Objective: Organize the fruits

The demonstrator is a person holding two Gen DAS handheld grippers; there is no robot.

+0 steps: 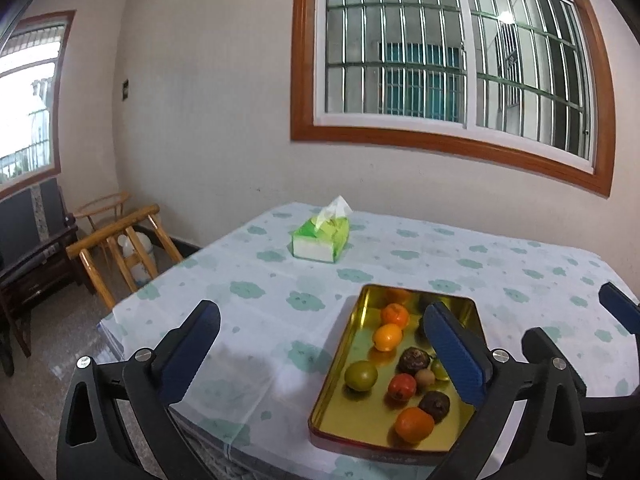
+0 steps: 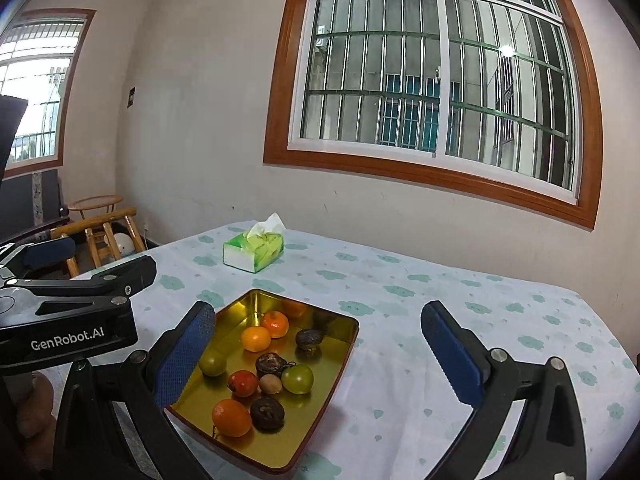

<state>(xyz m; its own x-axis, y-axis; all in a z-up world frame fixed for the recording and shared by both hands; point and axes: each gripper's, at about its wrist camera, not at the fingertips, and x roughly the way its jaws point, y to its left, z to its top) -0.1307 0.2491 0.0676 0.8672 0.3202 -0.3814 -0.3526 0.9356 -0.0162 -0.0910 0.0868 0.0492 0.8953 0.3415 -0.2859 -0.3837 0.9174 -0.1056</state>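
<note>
A gold metal tray (image 1: 340,364) (image 2: 340,356) sits on the table near its front edge. It holds several fruits: oranges (image 1: 387,337) (image 2: 256,338), green fruits (image 1: 361,376) (image 2: 297,379), a red one (image 1: 402,386) (image 2: 243,383) and dark wrinkled ones (image 1: 435,405) (image 2: 267,413). My left gripper (image 1: 320,350) is open and empty, above the table to the tray's left, its right finger over the tray. My right gripper (image 2: 318,354) is open and empty, straddling the tray's right side. The left gripper's body shows in the right wrist view (image 2: 72,312).
A green tissue box (image 1: 320,238) (image 2: 253,250) stands at the far middle of the table (image 1: 520,264) (image 2: 440,288), covered in a flowered cloth. Wooden chairs (image 1: 120,248) stand left of the table. A wall with a barred window is behind.
</note>
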